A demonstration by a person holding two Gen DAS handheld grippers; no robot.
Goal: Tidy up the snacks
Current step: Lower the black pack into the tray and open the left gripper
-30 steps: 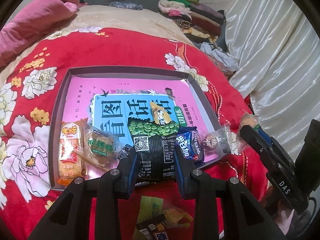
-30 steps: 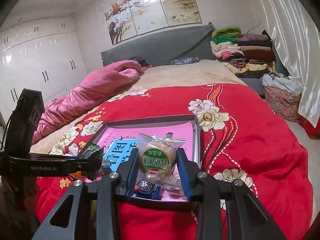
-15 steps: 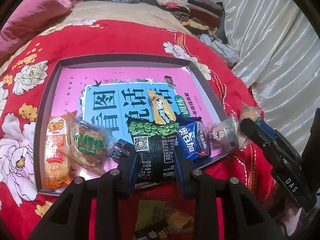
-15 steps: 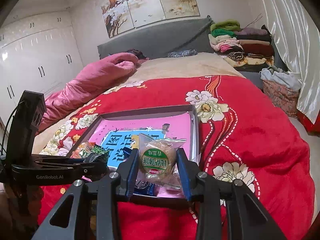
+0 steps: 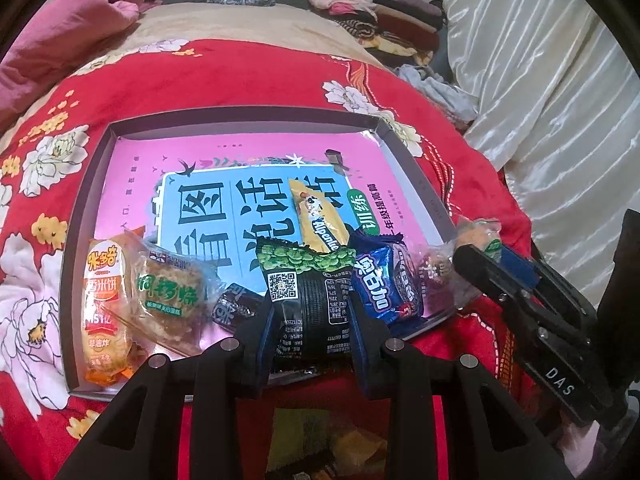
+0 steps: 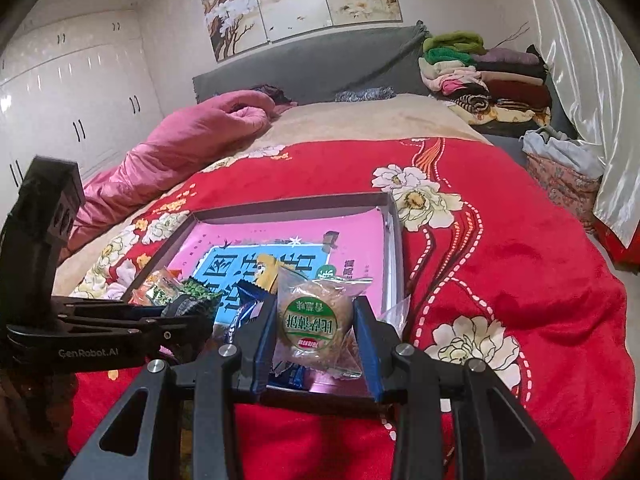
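Two grippers are each clamping a snack over the near edge of a shallow grey box (image 5: 244, 114). The left gripper (image 5: 310, 312) is pinching a black packet printed with green peas (image 5: 308, 292) between its blue pads, jaws drawn in narrow on the packet's sides, the packet standing upright with its pea-printed top pointing away from the camera. The right gripper (image 6: 316, 328) is squeezing a clear-wrapped round pastry with a green label (image 6: 314, 320) in the same way, and it is hanging above the box's near right corner.

Just right of the pea packet, a blue biscuit pack (image 5: 386, 284) is lying against the box's near wall. A yellow Alpenliebe candy stick (image 5: 318, 216) is lying slantwise behind the packet, on the pink and blue book cover (image 5: 224, 208) lining the box floor. To the left, a small dark wrapped sweet (image 5: 232, 304) is sitting just beside the left gripper's finger, next to a clear bag holding a brown cake with green lettering (image 5: 170, 292), and an orange rice cracker pack (image 5: 104, 308) is lying along the left wall.

All of this is resting on a red blanket with white flowers (image 6: 500, 240) spread over a bed. A pink quilt (image 6: 188, 140) is bunched at the far left, folded clothes (image 6: 480, 76) are piled by the grey headboard (image 6: 312, 64), and pale shiny curtains (image 5: 540, 80) are hanging on the right.
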